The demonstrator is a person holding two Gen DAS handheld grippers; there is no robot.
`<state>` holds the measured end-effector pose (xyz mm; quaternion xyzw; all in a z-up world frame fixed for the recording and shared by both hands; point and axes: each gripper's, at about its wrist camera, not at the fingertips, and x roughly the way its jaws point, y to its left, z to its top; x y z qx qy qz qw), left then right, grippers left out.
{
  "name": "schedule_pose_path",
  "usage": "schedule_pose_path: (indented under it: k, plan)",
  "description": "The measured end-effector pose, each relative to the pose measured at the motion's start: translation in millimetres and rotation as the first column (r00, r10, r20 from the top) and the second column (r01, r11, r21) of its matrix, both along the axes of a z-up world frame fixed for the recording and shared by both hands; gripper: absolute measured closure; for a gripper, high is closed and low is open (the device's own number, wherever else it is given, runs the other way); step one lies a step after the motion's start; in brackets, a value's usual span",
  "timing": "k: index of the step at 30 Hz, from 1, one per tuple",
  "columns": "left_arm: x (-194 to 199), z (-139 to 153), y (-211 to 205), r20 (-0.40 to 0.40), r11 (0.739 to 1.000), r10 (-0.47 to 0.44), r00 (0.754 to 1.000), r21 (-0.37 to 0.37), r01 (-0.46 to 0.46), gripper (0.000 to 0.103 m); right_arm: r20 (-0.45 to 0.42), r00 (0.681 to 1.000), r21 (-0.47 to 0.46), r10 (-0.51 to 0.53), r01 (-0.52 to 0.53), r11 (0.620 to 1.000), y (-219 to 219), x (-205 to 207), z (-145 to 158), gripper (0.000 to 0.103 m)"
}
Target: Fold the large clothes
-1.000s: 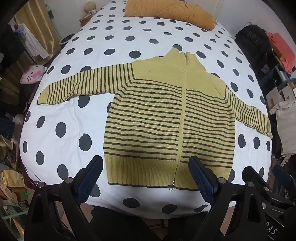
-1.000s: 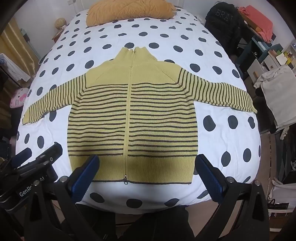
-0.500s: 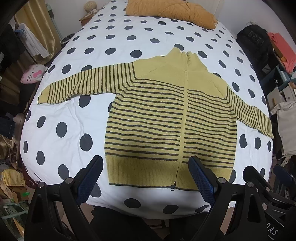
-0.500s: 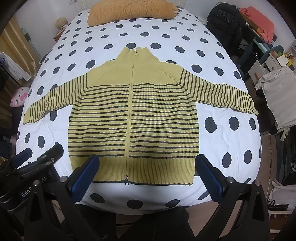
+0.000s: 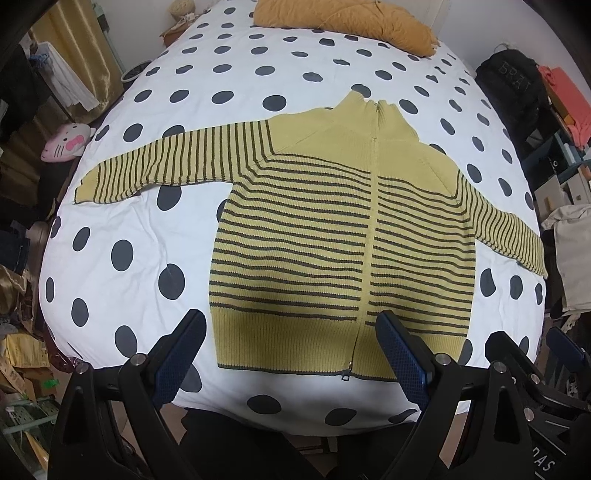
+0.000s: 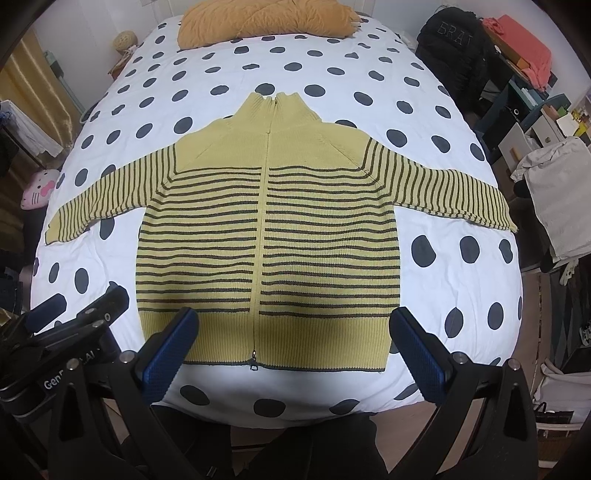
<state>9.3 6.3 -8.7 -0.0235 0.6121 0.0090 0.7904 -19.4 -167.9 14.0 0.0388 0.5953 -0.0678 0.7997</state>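
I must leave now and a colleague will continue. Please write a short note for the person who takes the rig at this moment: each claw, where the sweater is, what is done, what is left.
Left claw: open, empty, hovering above the sweater's hem on its left half.
Right claw: open, empty, hovering above the hem, centred near the zipper pull.
Sweater: yellow with dark stripes, lying flat and face up on the polka-dot bed, zipped closed, both sleeves spread out to the sides, collar toward the orange pillow.
Done: the sweater is laid out flat; no fold is made.
Left: all folds, probably sleeves inward first, then the body.
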Motion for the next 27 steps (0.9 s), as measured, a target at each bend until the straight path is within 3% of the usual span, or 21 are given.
schedule_pose_path:
  k: [27]
  plan:
    - [9.0, -3.9, 5.0, -0.013, 1.000, 0.023, 1.000, -0.015, -0.023, 0.010, -0.004, 1.000, 0.006, 0.004, -0.004, 1.000, 3.3, 8.9, -4.0, 0.000]
